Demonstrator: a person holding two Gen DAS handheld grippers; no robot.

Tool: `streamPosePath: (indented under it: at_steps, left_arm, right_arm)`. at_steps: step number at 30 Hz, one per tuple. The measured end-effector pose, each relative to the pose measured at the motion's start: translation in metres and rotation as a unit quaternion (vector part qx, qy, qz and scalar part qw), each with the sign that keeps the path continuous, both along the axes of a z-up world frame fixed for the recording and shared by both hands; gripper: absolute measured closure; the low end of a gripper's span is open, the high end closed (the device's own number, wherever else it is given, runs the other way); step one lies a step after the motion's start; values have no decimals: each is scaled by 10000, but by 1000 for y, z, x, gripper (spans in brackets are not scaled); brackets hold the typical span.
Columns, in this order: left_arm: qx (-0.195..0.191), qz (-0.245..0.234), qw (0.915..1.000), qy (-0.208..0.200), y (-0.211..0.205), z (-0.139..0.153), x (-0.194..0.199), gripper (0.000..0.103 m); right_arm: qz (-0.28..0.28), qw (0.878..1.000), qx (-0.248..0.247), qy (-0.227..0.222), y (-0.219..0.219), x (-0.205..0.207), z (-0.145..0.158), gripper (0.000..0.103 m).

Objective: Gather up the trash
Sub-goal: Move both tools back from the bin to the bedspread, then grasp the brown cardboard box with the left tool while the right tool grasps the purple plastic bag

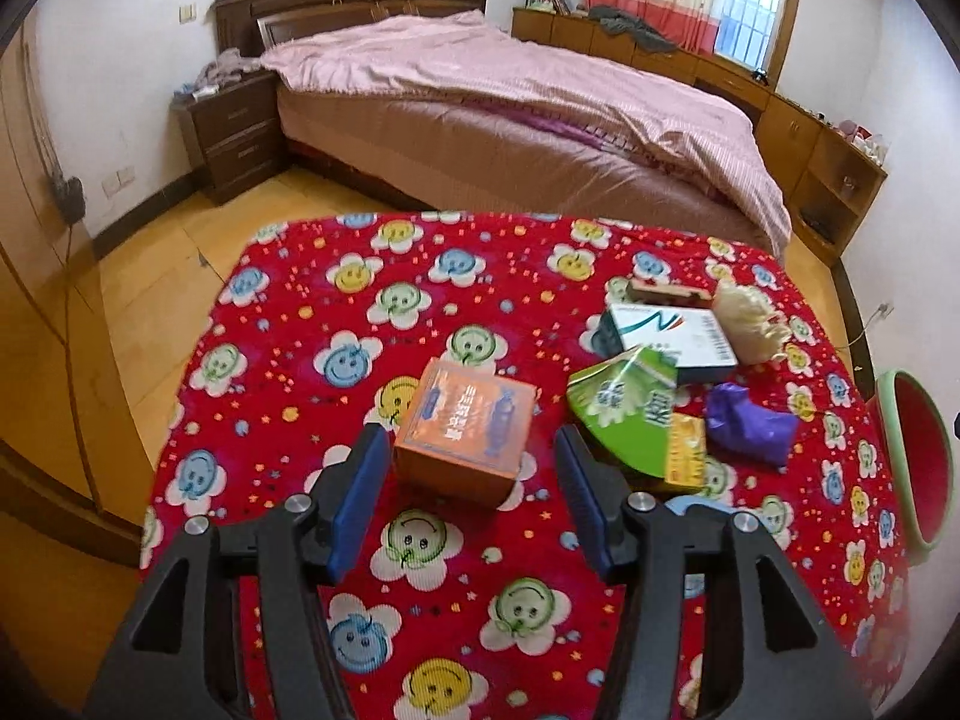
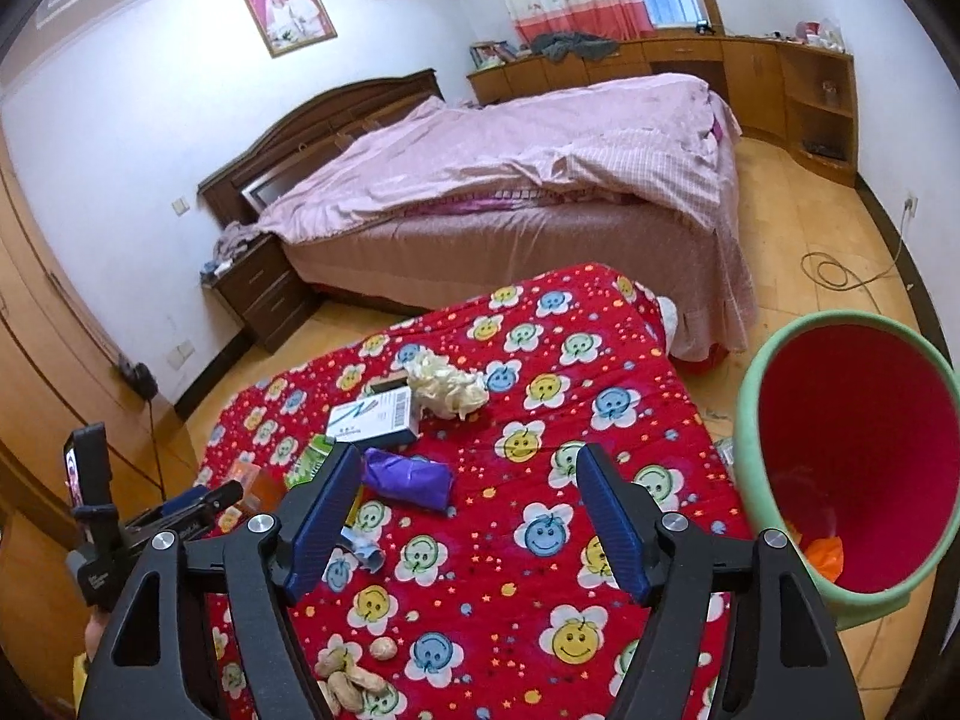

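Note:
A table under a red smiley-flower cloth (image 1: 288, 372) carries the trash. My left gripper (image 1: 471, 441) is open, and an orange box (image 1: 465, 420) sits between its blue fingertips untouched. To the right lie a green packet (image 1: 618, 408), a yellow packet (image 1: 687, 450), a purple bag (image 1: 750, 426), a white-and-blue box (image 1: 672, 336) and crumpled cream paper (image 1: 747, 324). My right gripper (image 2: 469, 456) is open and empty over the cloth (image 2: 600, 360). The purple bag (image 2: 408, 477) lies just past its left finger. Peanuts (image 2: 354, 678) and a grey-blue scrap (image 2: 366, 549) lie nearer.
A green bin with a red inside (image 2: 750, 408) stands tilted at the table's right edge, orange trash (image 2: 825, 558) in it. Beyond the table are a bed with a pink cover (image 1: 510, 90), a nightstand (image 1: 234, 138), wooden cabinets (image 2: 780, 90) and a cable on the floor (image 2: 840, 276).

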State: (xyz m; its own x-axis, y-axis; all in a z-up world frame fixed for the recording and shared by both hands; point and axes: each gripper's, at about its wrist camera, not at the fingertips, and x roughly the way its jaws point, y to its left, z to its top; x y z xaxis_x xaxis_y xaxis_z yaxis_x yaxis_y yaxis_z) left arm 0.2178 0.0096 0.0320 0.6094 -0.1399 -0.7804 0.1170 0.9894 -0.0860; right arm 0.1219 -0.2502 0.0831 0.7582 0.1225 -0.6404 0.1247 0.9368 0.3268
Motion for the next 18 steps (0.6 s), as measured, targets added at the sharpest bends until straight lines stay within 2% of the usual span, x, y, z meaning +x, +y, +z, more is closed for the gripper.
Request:
streamPosePath:
  at_steps: [8,12,18]
  left_arm:
    - [172,-110,9998,11,-2,-21,13,46]
    - [2,-95,9999,59,0,-28,20,46]
    - [-326,-45,9994,-143,6,-35,20,47]
  right_arm:
    - [26,9995,-17,301,10,22,-23,28]
    - [63,9991,-28,425,16,30,-33,27]
    - [135,9978,-126,640,29,45,-49,27]
